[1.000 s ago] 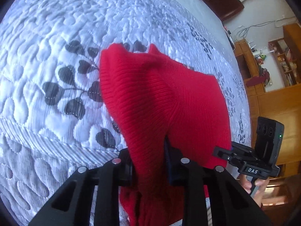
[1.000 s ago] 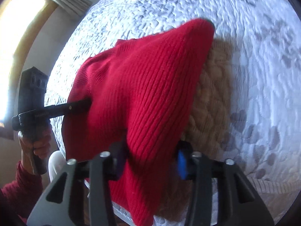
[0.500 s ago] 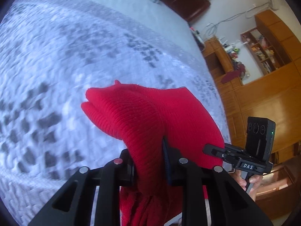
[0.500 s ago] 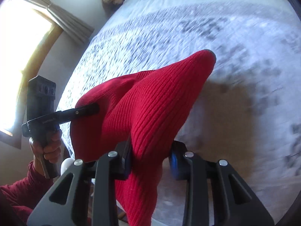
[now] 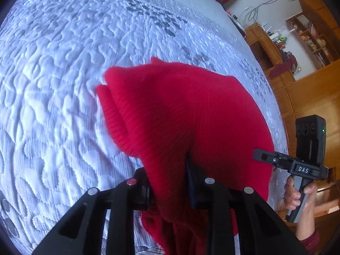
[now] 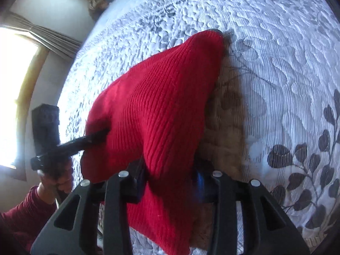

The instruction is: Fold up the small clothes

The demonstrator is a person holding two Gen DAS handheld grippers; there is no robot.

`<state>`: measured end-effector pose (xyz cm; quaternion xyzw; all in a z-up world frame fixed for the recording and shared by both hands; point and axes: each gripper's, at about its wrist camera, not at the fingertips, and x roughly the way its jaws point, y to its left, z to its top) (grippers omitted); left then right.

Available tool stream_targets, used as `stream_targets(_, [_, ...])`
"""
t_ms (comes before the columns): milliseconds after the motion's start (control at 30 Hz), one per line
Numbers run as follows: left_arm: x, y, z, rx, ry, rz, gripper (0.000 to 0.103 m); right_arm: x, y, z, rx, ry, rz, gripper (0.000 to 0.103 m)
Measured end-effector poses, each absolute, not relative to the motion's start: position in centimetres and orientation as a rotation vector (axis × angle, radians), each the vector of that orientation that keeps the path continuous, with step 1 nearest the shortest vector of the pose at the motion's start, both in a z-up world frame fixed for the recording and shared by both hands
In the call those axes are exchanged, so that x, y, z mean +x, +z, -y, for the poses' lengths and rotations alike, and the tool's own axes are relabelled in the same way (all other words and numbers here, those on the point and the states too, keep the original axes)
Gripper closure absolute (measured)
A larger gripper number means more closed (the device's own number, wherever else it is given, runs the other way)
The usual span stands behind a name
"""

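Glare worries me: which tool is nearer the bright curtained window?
Left. The left tool, jaws opening on the red ribbed knit garment, is on the window side; the right tool, likewise opening on it, holds the far edge.

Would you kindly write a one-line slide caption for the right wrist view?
Right gripper holds a red knit garment above a quilted bedspread, jaws easing open, with the left gripper gripping its far side.
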<state>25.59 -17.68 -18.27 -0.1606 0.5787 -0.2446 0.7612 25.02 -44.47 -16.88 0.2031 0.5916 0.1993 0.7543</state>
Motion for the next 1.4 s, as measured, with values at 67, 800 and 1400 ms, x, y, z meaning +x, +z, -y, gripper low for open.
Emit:
stream_targets(67, [25.4, -17.9, 17.8, -0.317, -0.516, -1.248, 0.072, 24.3, -16.7, 43.9, 0.403, 0.418, -1.28, 0.056])
stream_targets(800, [15.7, -16.9, 18.6, -0.012, -0.347, -1.226, 0.042, 12.5, -17.0, 45.4, 0.499, 0.26, -1.328, 0.087])
stream_targets(1400, [9.6, -10.9, 16.9, 0.013, -0.229, -1.148, 0.019, 4.0, -11.1, 41.1, 0.201, 0.032, -1.236, 0.014])
